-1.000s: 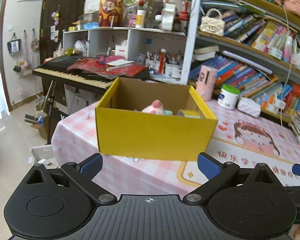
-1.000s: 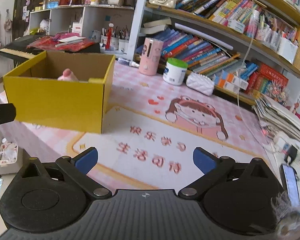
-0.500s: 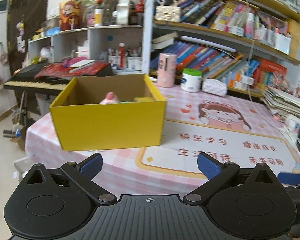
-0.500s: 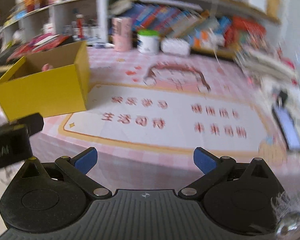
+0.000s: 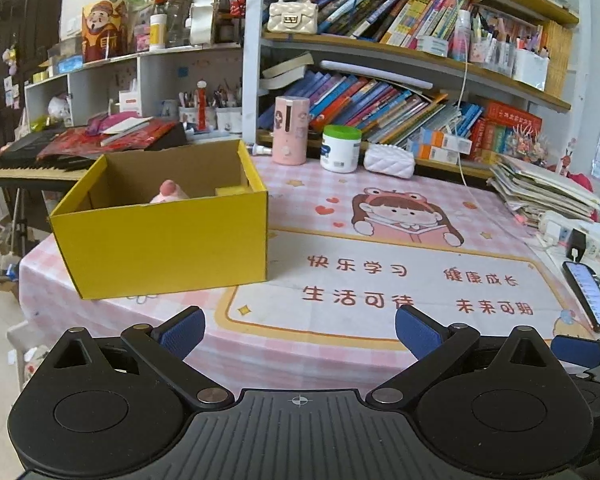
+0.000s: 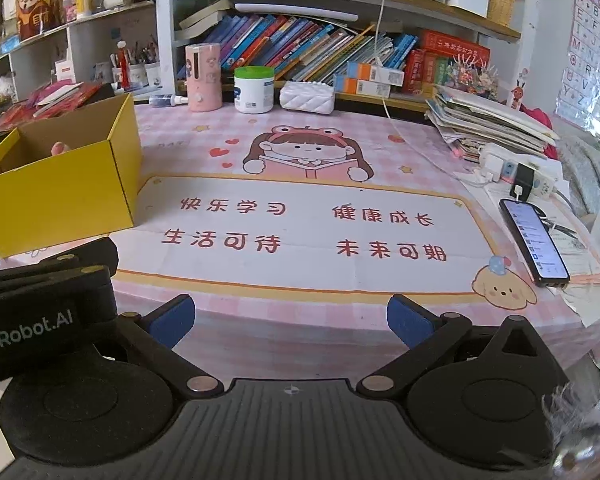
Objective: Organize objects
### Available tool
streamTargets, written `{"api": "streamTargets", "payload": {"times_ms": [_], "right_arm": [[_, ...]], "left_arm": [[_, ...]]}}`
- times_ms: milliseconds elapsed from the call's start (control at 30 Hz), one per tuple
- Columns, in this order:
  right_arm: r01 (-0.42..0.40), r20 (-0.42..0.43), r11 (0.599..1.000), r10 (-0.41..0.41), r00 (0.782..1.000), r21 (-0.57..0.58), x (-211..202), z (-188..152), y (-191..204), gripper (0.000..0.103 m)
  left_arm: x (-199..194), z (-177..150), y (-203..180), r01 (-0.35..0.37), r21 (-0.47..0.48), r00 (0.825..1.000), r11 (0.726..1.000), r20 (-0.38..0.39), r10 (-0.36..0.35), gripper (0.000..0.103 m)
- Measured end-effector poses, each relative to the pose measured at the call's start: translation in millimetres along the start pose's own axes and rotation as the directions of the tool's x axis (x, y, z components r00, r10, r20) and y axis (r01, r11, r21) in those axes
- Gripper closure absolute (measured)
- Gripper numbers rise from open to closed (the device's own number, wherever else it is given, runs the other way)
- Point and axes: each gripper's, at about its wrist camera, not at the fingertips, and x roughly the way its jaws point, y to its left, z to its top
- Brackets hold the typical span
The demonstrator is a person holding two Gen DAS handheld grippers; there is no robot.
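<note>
A yellow cardboard box (image 5: pixel 168 240) stands open on the left of the pink table and also shows in the right wrist view (image 6: pixel 64 188). A pink plush toy (image 5: pixel 169 192) and a yellow item (image 5: pixel 232 191) lie inside it. My left gripper (image 5: pixel 300 330) is open and empty, held off the table's front edge, right of the box. My right gripper (image 6: pixel 290 320) is open and empty, off the front edge at the table's middle. The left gripper's body (image 6: pixel 40 312) sits at the left of the right wrist view.
A pink cylinder (image 5: pixel 291 131), a white jar with green lid (image 5: pixel 340 148) and a white quilted pouch (image 5: pixel 389 161) stand at the back. A phone (image 6: pixel 534 236), a power strip (image 6: pixel 516 170) and a paper stack (image 6: pixel 488 124) are at the right. A keyboard (image 5: pixel 28 160) lies behind the box.
Both grippers have swung to the right and pulled back from the box. The box now sits further left in both views. Both stay open and empty.
</note>
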Motion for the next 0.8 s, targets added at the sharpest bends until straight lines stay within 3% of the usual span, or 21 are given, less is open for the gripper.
{"api": "streamTargets", "payload": {"times_ms": [800], "right_arm": [[0.001,-0.013,1.0,-0.001,1.0,-0.022,-0.1,-3.7,-6.6,0.0]], "left_arm": [[-2.5,-2.3,-6.8,-0.029,0.003,0.999,1.0,-0.029,0.029,0.0]]}}
